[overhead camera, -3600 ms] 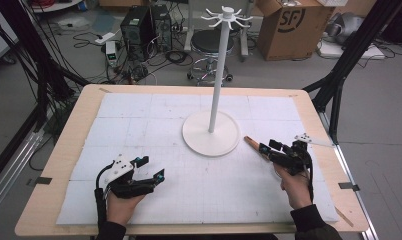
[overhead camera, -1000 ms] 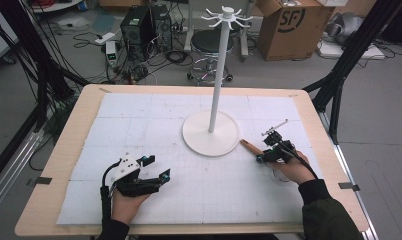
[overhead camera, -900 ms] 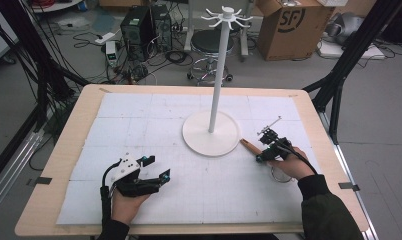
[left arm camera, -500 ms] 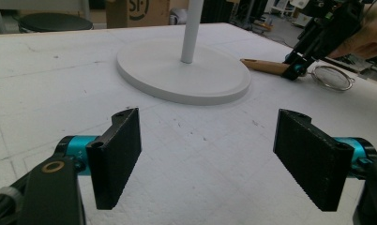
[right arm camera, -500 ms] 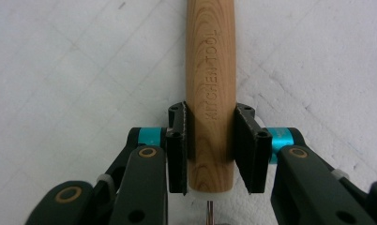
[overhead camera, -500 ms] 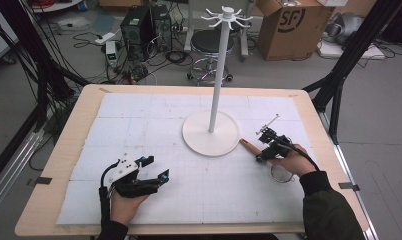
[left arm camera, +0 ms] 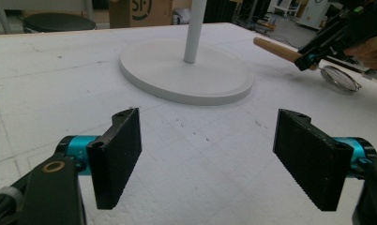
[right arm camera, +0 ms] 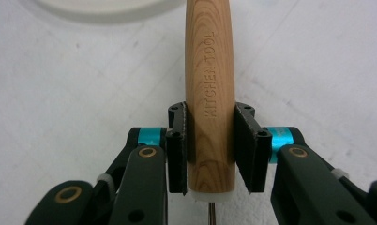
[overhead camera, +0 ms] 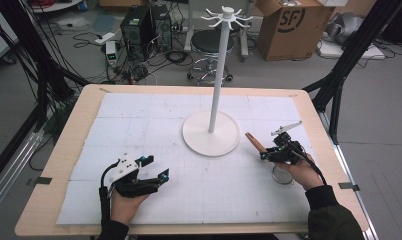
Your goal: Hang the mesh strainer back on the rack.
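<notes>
Gripping the wooden handle [right arm camera: 210,89] of a small mesh strainer [overhead camera: 282,175], the right gripper [overhead camera: 270,154] has its two black pads pressed flat against opposite sides of the wood, low on the handle near the end where a thin metal shank leaves it; the stamped lettering runs along the grain between the pads. In the high view the handle's free tip [overhead camera: 251,137] points up and away from the hand toward the white stand's round base [overhead camera: 210,134]; the mesh bowl lies at the opposite end, down at the mat under the person's hand; the long axis therefore runs from the bowl near the hand, slanting up toward the stand.

The stand's post [overhead camera: 219,75] rises from that base to a ring of hooks [overhead camera: 227,16] at its top, well above the table; the strainer lies just beside the base on the right, apart from it.

The left gripper [left arm camera: 210,154] rests on the white mat [overhead camera: 139,120] at the near left, jaws wide apart with nothing between them, well apart from the strainer; the right hand is plainly the nearer.

Judgement: any hanging on a hook would turn on lifting along the post and presenting a handle end to a hook.
</notes>
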Tool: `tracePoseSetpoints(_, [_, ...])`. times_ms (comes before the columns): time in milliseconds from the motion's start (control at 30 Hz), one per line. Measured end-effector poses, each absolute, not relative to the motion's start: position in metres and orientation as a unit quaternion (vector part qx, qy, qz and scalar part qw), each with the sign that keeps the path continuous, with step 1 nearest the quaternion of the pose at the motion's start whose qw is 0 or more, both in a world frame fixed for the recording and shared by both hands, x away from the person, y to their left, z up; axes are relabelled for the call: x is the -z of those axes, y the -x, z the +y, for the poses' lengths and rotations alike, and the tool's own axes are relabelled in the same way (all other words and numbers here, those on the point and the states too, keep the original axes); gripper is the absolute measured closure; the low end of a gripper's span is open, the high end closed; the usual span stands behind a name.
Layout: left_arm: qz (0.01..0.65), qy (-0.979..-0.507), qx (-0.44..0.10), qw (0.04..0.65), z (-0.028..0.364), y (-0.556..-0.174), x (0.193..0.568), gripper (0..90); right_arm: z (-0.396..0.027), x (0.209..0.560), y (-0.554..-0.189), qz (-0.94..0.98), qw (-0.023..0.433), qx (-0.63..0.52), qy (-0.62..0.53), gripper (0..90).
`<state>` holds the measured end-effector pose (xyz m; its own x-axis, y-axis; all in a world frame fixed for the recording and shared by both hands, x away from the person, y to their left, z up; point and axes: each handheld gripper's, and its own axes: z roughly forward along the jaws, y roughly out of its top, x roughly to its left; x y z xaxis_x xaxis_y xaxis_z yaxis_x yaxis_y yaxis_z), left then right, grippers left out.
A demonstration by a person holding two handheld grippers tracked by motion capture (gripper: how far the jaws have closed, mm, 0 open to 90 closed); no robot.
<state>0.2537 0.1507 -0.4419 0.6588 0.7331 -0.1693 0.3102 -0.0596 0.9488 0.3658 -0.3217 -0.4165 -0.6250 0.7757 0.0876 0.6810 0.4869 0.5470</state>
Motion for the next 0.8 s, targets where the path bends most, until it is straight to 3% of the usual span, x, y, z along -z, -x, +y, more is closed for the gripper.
tracePoseSetpoints(400, [0.367, -0.705, -0.184, 0.578, 0.151, -0.253, 0.441, 24.4, -0.323, 0.4, -0.363, 0.827, 0.086, -0.364, -0.419, 68.9])
tracePoseSetpoints(800, [0.368, -0.705, -0.184, 0.578, 0.151, -0.253, 0.441, 24.4, -0.319, 0.374, -0.348, 0.761, 0.146, -0.525, -0.352, 68.8])
